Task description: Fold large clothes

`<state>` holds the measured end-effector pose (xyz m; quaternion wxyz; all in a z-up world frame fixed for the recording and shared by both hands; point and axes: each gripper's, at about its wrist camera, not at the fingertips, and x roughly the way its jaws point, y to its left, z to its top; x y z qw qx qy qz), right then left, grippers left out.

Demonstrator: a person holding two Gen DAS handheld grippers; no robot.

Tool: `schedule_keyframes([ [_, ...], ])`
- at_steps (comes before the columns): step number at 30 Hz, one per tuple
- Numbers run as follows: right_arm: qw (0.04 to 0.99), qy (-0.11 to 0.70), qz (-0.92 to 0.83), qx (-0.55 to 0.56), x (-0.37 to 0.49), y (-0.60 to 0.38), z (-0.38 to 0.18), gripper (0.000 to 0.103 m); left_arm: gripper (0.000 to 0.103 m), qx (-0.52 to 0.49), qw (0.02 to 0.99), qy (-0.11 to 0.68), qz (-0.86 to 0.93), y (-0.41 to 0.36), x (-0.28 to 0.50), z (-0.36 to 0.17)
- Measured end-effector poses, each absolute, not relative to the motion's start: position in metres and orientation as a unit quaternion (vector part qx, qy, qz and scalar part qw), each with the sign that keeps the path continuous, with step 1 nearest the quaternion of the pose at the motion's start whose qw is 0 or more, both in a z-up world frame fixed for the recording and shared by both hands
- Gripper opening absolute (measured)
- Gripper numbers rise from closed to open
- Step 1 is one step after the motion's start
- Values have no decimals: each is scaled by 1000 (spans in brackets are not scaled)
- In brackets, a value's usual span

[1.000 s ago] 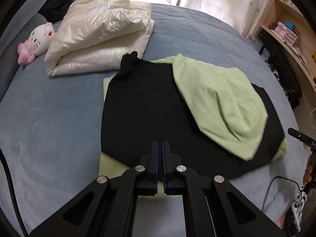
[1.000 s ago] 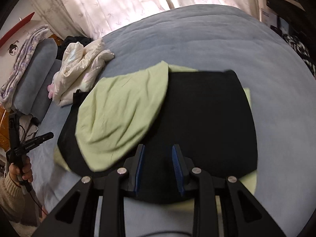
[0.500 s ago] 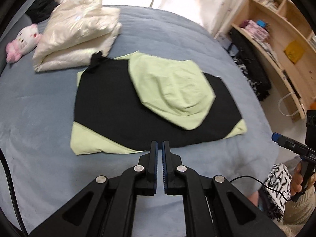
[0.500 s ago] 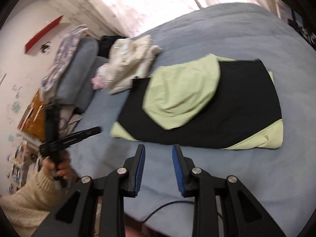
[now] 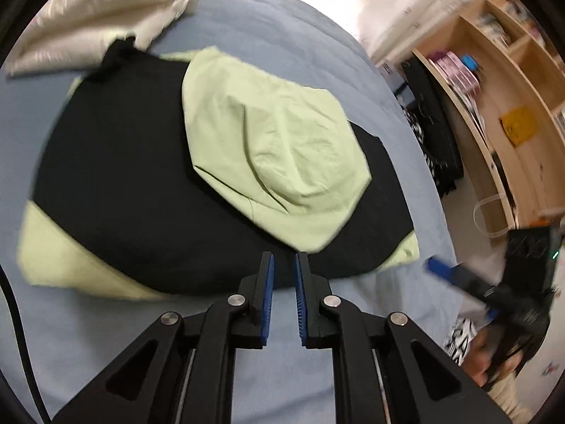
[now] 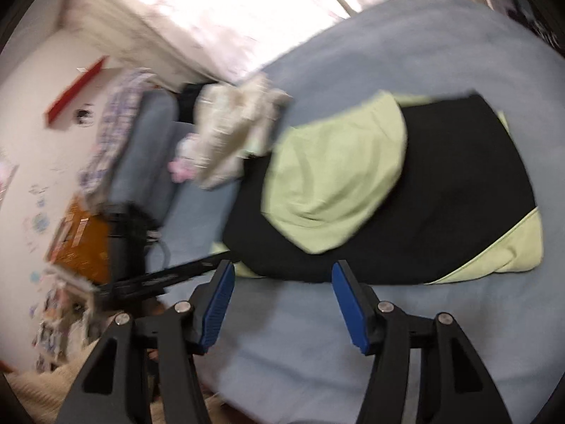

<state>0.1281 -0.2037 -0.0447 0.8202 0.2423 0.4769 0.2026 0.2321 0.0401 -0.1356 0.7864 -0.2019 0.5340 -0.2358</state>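
A black and light-green hooded garment (image 5: 141,190) lies folded flat on the blue bed (image 5: 282,46), its green hood (image 5: 279,162) laid over the black body. It also shows in the right wrist view (image 6: 441,190) with the hood (image 6: 335,180) on top. My left gripper (image 5: 283,265) hovers at the garment's near edge, jaws slightly apart and empty. My right gripper (image 6: 282,275) is wide open and empty, above the bed just short of the garment's near edge.
A folded cream jacket (image 5: 95,17) lies at the bed's far side, also in the right wrist view (image 6: 233,120). A wooden shelf unit (image 5: 494,81) stands to the right. A pink plush toy (image 6: 183,162) and grey pillow (image 6: 148,148) sit at the bed's head.
Both grippers pulled back from the garment, then the left moved close again. The left jaws opened a little from shut. The right jaws opened wider.
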Motion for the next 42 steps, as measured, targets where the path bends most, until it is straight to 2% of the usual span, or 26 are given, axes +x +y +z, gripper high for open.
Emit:
schedule_keyframes([
  [7,813,494,185,246,175,-186,-113,56,8,-238,774,543,-222,19,266,-196],
  [8,813,497,183,243,179,-183,-119,53,8,-247,770,545,-221,18,269,-205],
  [10,809,504,184,238,186,-177,-134,44,8,-269,765,541,-223,16,273,-215],
  [12,812,503,177,238,190,-173,-142,28,8,-289,761,535,-224,15,276,-221],
  [13,815,502,171,234,192,-171,-146,24,8,-304,757,534,-223,15,278,-224],
  [15,815,493,174,248,193,-170,-151,8,8,-320,756,528,-217,16,279,-228],
  [18,817,473,183,273,186,-172,-148,3,6,-331,763,517,-203,15,273,-225],
  [24,769,461,214,389,160,-180,-147,2,4,-320,792,482,-194,15,236,-192],
  [28,726,491,185,445,156,-190,-191,1,2,-280,799,502,-175,7,231,-199],
  [30,713,493,188,462,157,-195,-193,1,2,-279,790,520,-168,6,235,-203],
  [34,762,507,165,368,154,-189,-152,6,2,-259,813,496,-162,9,236,-184],
  [38,832,459,158,268,147,-178,-99,6,3,-248,838,456,-168,11,244,-156],
  [42,849,430,166,260,178,-173,-86,6,3,-235,848,438,-183,3,273,-146],
])
